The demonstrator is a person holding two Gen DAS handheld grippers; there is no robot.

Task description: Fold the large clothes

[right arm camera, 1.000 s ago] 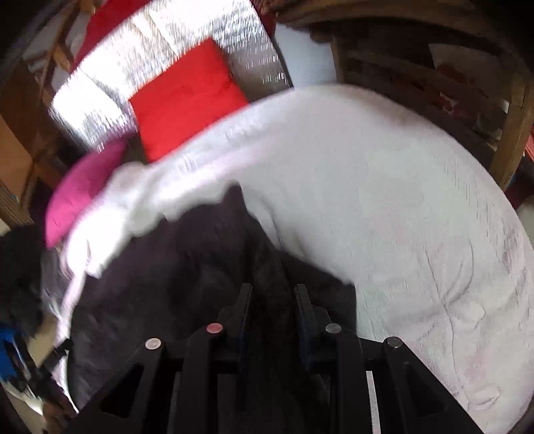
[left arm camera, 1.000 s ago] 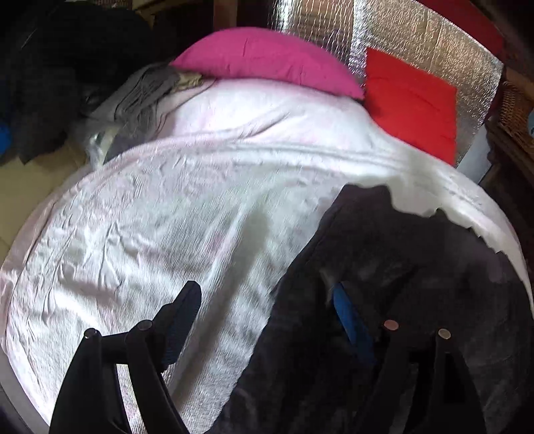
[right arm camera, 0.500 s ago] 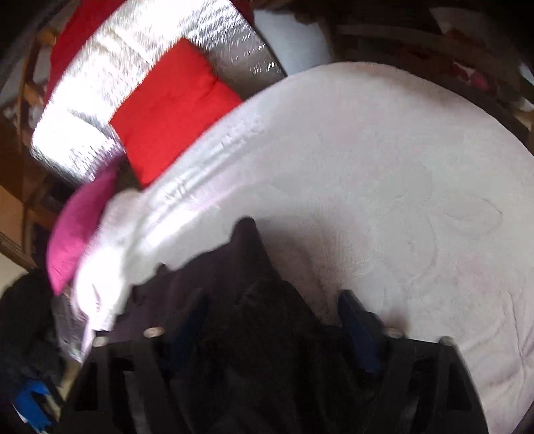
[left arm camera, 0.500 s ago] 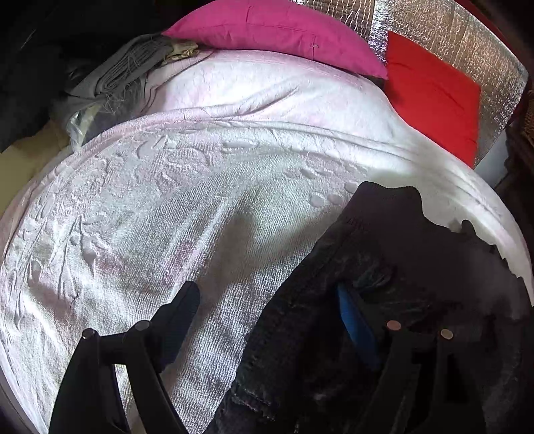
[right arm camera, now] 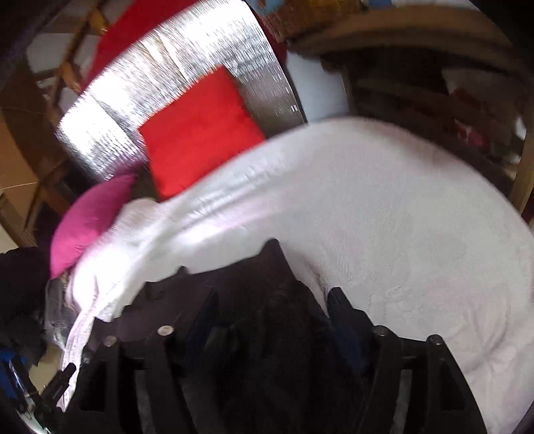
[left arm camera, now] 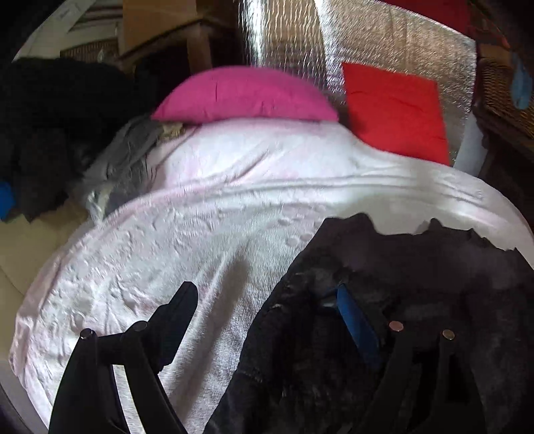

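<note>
Garment, dark, lying at six o'clock on bed; we are opening right tongs off it, releasing; left tongs gaping wide, empty.

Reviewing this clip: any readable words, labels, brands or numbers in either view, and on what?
None can be read.
The colourful packages on the shelf behind the bed may carry print, but they are too blurred to read.
The dark garment, white bedspread, pink pillow and red cushion show no text.

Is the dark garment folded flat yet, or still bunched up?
Bunched. The dark garment lies in a rumpled heap with a ragged edge on the white bedspread, no clean fold showing.
</note>
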